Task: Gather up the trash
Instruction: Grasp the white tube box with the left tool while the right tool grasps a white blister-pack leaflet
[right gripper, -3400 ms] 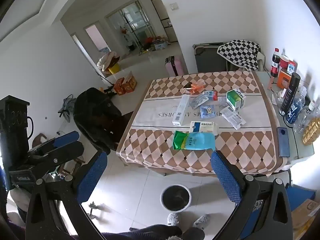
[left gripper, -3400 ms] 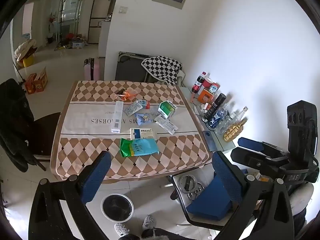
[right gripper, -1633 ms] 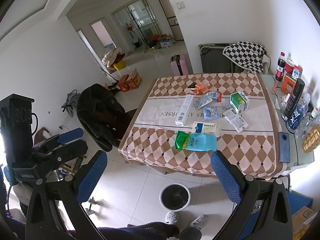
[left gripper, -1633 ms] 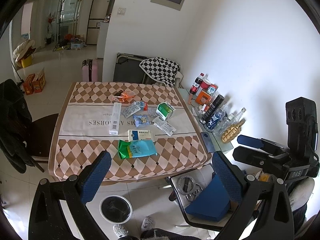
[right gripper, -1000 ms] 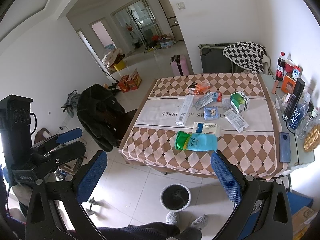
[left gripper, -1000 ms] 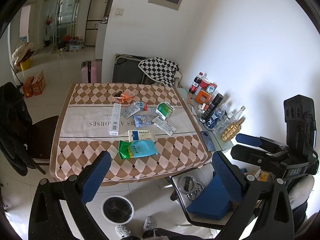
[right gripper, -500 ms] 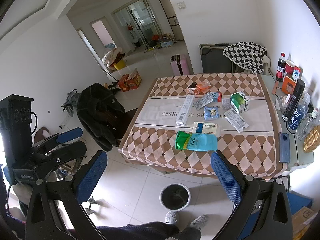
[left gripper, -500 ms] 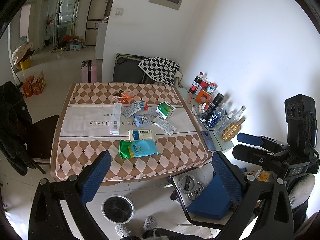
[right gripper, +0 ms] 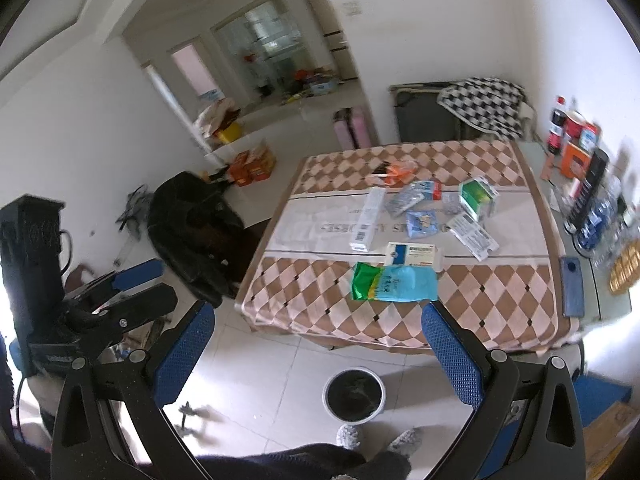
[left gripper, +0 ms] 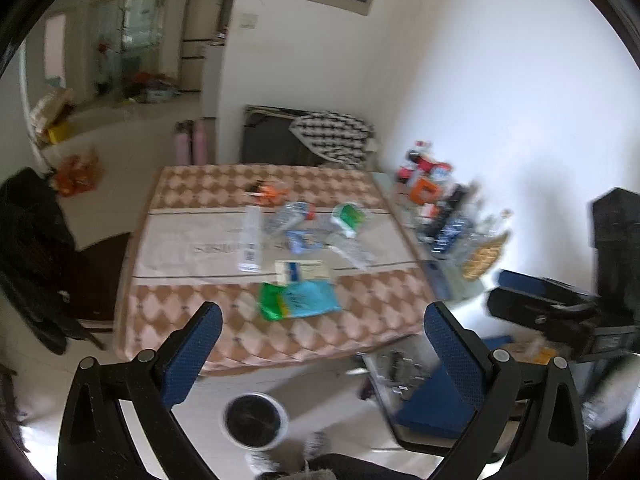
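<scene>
Trash lies scattered on the checkered tablecloth point(right gripper: 460, 320): a green and blue packet point(right gripper: 394, 282) point(left gripper: 298, 300) nearest the front edge, a white medicine box point(right gripper: 414, 255), a long white box point(right gripper: 367, 219), a green box point(right gripper: 478, 197), blister packs point(right gripper: 474, 236) and an orange wrapper point(right gripper: 398, 170). A round bin point(right gripper: 354, 396) point(left gripper: 255, 421) stands on the floor below the table's front edge. My left gripper point(left gripper: 320, 344) and right gripper point(right gripper: 316, 340) are both open and empty, held high above the floor, well short of the table.
Bottles and tins point(right gripper: 588, 184) line a glass side table at the right. A phone point(right gripper: 572, 286) lies on its edge. A dark jacket on a chair point(right gripper: 196, 224) is left of the table. A blue-seated chair point(left gripper: 432, 404) stands right of the bin. The person's slippers point(right gripper: 376, 438) are below.
Both views are now blurred from motion. The table sits slightly larger and nearer in both than half a second ago. Both grippers remain open.
</scene>
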Demonstrator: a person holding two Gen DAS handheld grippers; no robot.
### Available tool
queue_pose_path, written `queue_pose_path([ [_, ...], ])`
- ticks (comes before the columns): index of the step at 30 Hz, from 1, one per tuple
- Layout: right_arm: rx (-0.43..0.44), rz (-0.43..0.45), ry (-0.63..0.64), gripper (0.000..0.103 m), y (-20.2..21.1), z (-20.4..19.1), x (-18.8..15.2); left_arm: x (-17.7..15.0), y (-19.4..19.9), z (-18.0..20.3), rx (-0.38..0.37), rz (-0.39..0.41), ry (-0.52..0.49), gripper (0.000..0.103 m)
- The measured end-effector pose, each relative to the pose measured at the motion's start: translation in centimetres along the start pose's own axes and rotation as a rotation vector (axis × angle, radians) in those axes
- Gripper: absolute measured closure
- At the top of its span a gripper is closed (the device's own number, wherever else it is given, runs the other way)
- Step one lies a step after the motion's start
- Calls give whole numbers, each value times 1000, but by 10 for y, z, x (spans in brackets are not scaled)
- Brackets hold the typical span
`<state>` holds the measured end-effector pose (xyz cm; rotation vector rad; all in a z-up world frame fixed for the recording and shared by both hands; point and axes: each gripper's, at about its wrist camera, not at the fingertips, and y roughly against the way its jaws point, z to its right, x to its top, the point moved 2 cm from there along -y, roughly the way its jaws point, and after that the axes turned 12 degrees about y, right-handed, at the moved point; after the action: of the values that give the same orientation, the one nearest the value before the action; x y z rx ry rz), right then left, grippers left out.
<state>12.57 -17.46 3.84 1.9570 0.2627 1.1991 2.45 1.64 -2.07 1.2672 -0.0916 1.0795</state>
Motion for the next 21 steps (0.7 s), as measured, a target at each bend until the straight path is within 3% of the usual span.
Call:
queue_pose_path([
  [5, -153, -40, -99, 0, -47, 31, 2, 17, -62, -24, 216, 28, -29, 0],
  [12, -318, -240, -156, 0, -172, 133, 29, 49, -199, -42, 381, -96, -52, 0],
  [17, -347, -425, -115, 0, -280, 215, 48, 71, -310, -52, 489, -184, -52, 0],
  [21, -320, -611, -11, 0, -381, 270, 59, 84, -385, -58, 532, -271, -40, 0],
])
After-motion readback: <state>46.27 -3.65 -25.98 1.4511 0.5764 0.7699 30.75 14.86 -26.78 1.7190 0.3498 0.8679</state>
